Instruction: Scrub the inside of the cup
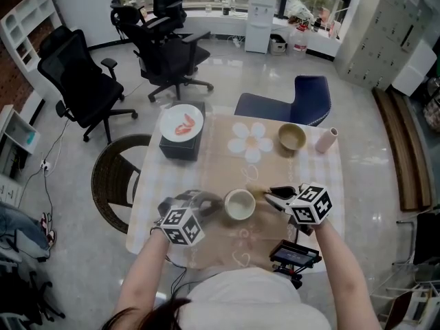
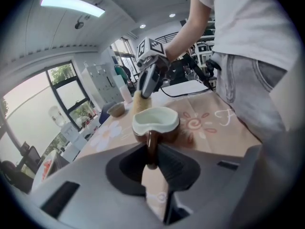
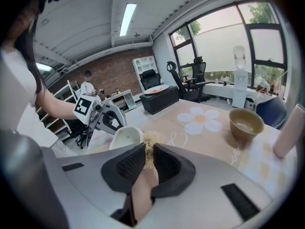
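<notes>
A brown cup (image 1: 240, 204) with a white inside stands on the table (image 1: 313, 177), mouth up. My left gripper (image 1: 208, 203) comes at it from the left and is shut on the cup's handle (image 2: 151, 148). In the left gripper view the cup (image 2: 156, 121) sits just past the jaws of this gripper (image 2: 152, 160). My right gripper (image 1: 272, 196) is shut on a pale fibrous scrubber (image 3: 148, 147), whose tip (image 1: 258, 193) hangs just right of the cup's rim, outside it. In the right gripper view the cup (image 3: 127, 137) lies left of the scrubber.
At the table's far side stand a tan bowl (image 1: 291, 137) and a pink tumbler (image 1: 326, 140). A black box with a white plate (image 1: 182, 126) sits far left. A black device (image 1: 294, 254) lies at the near right edge. Office chairs stand beyond.
</notes>
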`<state>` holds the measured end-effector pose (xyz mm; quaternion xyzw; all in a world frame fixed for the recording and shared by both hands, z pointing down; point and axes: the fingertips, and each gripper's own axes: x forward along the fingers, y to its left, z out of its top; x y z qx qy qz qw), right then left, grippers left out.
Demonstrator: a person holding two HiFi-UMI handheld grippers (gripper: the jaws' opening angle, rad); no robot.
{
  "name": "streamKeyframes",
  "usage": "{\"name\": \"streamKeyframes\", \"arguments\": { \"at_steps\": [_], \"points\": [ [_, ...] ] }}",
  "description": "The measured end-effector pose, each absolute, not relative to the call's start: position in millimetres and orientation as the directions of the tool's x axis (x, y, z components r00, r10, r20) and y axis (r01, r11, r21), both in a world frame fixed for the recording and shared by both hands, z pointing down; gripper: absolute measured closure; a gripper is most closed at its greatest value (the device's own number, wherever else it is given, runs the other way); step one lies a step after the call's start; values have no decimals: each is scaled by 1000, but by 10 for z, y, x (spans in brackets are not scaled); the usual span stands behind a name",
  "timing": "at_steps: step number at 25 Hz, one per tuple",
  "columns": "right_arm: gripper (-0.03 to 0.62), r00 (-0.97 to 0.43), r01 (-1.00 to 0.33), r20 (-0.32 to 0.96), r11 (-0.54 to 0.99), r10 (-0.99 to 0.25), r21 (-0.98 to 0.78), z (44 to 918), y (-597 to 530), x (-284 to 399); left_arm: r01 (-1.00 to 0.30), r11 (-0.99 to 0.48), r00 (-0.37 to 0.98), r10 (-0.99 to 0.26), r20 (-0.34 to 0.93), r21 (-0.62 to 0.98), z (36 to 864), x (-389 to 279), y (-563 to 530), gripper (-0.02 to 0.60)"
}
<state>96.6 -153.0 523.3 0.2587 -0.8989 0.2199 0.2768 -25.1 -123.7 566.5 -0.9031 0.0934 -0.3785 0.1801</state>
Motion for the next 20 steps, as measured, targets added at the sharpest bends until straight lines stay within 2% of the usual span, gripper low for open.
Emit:
{"name": "streamKeyframes", "arguments": {
  "at_steps": [4, 10, 20],
  "points": [
    [539, -754, -549, 562, 797, -341, -253, 5102, -1549, 918, -7, -900, 712, -310, 630, -436, 5638, -226, -1184, 522],
    [539, -777, -493, 554, 836, -299, -240, 5109, -1513, 808, 58, -848, 710, -336, 619, -527, 5609, -206, -1144, 523],
    [540, -691, -439, 685, 887, -231, -145, 5481, -1560, 702, 117, -803, 702, -350, 620, -585, 5599, -184, -1114, 523]
  ]
}}
